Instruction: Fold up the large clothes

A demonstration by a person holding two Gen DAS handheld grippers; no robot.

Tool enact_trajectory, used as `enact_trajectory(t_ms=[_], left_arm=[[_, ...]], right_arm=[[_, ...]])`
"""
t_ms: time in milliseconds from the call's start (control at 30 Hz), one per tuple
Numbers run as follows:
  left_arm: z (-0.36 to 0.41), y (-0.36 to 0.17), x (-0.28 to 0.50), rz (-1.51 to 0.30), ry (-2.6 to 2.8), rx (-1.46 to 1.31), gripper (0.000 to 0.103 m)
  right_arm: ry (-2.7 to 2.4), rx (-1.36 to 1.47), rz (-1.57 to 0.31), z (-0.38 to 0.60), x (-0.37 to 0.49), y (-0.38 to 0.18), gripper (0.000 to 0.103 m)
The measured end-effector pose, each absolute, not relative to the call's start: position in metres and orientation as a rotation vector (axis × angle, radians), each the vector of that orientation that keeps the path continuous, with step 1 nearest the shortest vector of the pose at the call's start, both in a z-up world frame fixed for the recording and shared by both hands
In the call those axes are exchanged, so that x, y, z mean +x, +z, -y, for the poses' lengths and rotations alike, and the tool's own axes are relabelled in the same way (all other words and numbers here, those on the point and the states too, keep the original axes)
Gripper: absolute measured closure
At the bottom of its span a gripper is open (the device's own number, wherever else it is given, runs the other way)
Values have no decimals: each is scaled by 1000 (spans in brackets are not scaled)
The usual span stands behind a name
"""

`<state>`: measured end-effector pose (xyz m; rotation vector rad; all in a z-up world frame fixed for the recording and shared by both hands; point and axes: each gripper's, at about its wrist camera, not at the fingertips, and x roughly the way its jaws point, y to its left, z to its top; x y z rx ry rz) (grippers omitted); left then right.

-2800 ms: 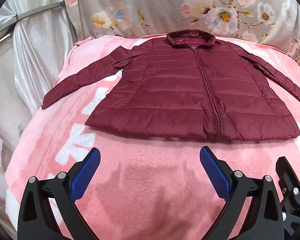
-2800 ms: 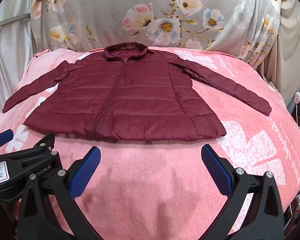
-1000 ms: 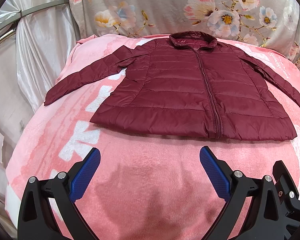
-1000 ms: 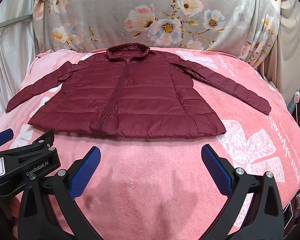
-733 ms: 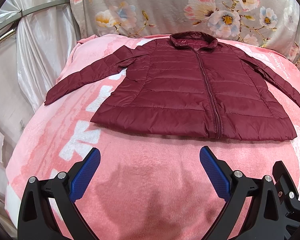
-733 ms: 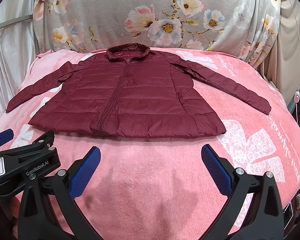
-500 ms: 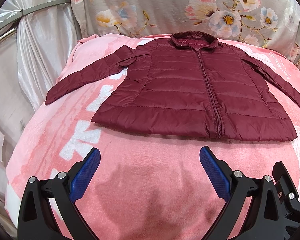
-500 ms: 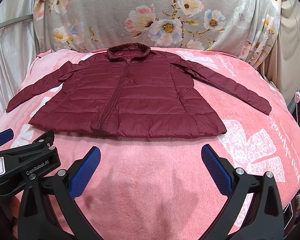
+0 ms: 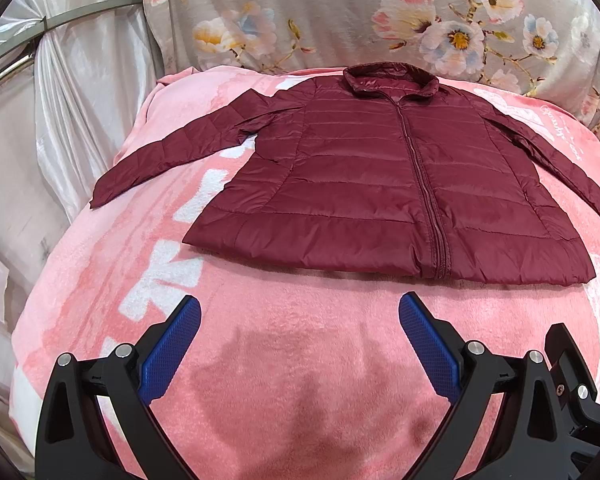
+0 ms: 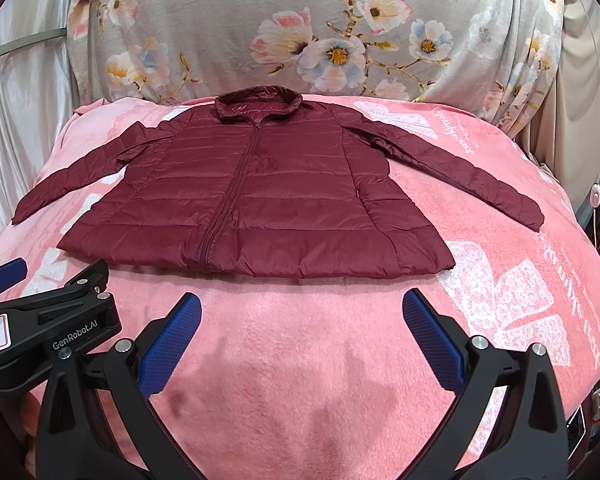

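A maroon quilted jacket [image 9: 380, 184] lies flat, zipped, front up on a pink blanket [image 9: 300, 344], collar at the far side and both sleeves spread out. It also shows in the right wrist view [image 10: 252, 200]. My left gripper [image 9: 300, 344] is open and empty, above the blanket just short of the jacket's hem. My right gripper [image 10: 302, 344] is open and empty too, also short of the hem. The left gripper's body shows at the left of the right wrist view [image 10: 40, 320].
A grey floral cloth [image 10: 300, 32] hangs behind the bed. White satin drapes [image 9: 40, 120] hang at the left. The blanket drops off at the left and right edges [image 10: 580, 280]. A beige curtain [image 10: 588, 100] stands at the right.
Both views have shifted slightly over the last seconds; the jacket has not moved. Both grippers stay open.
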<state>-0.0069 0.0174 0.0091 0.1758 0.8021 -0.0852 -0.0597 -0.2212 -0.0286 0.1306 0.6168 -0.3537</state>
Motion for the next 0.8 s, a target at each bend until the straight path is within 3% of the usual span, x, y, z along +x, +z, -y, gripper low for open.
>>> enact_trajectory(t_ms=[800], left_arm=[[-24,2,-4,-817,-93,170,7]], right_arm=[[-349,123,-621,222,-55,-36,5]])
